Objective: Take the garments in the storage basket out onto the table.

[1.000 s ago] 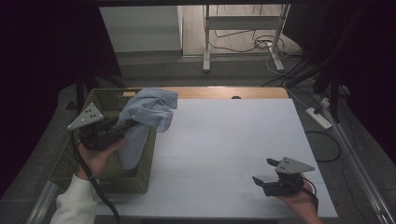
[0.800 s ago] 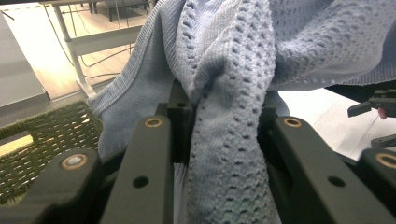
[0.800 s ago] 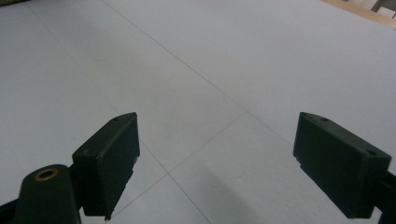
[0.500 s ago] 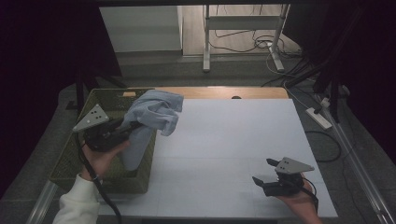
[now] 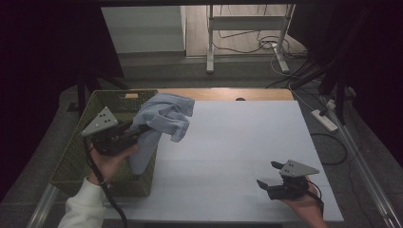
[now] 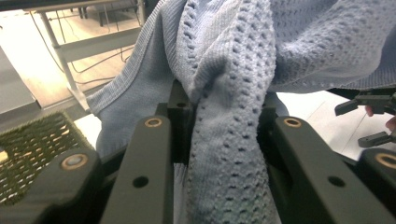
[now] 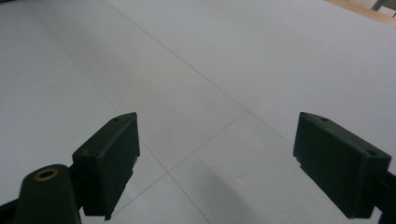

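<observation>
A light blue knitted garment (image 5: 164,115) hangs in the air over the right rim of a green woven basket (image 5: 76,147). My left gripper (image 5: 142,128) is shut on a bunched fold of it, and the rest drapes down both sides. In the left gripper view the knit (image 6: 224,93) runs between the two black jaws of my left gripper (image 6: 222,100). My right gripper (image 5: 267,174) rests low over the white table (image 5: 237,137) near its front right corner. It stands open with bare table between its jaws (image 7: 233,158).
The basket sits at the table's left edge, its weave (image 6: 32,144) below the garment. A wooden strip (image 5: 223,93) borders the table's far side. Beyond it are a metal stand (image 5: 209,42), floor cables and a power strip (image 5: 324,119).
My left gripper has carried the garment a little to the right, toward the white table. The right gripper has stayed put.
</observation>
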A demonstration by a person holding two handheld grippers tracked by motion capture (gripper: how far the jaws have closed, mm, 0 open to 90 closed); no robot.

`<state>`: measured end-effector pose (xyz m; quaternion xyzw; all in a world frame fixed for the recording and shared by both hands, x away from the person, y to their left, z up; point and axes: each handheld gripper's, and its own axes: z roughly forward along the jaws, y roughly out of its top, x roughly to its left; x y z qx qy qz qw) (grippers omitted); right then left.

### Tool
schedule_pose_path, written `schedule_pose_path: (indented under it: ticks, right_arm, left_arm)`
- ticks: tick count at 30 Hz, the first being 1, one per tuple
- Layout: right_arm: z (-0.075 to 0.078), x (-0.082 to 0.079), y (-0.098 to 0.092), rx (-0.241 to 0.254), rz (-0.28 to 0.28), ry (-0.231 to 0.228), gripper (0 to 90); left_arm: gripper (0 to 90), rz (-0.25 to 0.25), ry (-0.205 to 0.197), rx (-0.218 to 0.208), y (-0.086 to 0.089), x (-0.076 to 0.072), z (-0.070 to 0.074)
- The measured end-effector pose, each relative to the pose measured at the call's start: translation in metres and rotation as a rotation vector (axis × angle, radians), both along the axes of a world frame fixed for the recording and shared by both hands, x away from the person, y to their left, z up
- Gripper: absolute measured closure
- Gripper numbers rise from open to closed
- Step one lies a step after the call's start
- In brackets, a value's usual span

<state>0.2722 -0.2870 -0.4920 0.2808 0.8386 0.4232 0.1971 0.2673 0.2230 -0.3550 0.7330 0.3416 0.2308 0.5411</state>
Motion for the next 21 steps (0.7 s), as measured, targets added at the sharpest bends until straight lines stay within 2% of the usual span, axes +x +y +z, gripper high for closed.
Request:
schedule_pose_path:
  ticks: [7,21]
  right_arm:
    - [0.000,0.000,0.001,-0.001,0.000,0.000,14.6]
    - [0.000,0.000,0.001,-0.004,-0.003,0.000,14.7]
  left_arm:
    - [70.0,-0.024,-0.025,-0.007,-0.008,-0.005,0.008]
    - [70.0,-0.051,-0.026,-0.016,-0.025,-0.001,0.007]
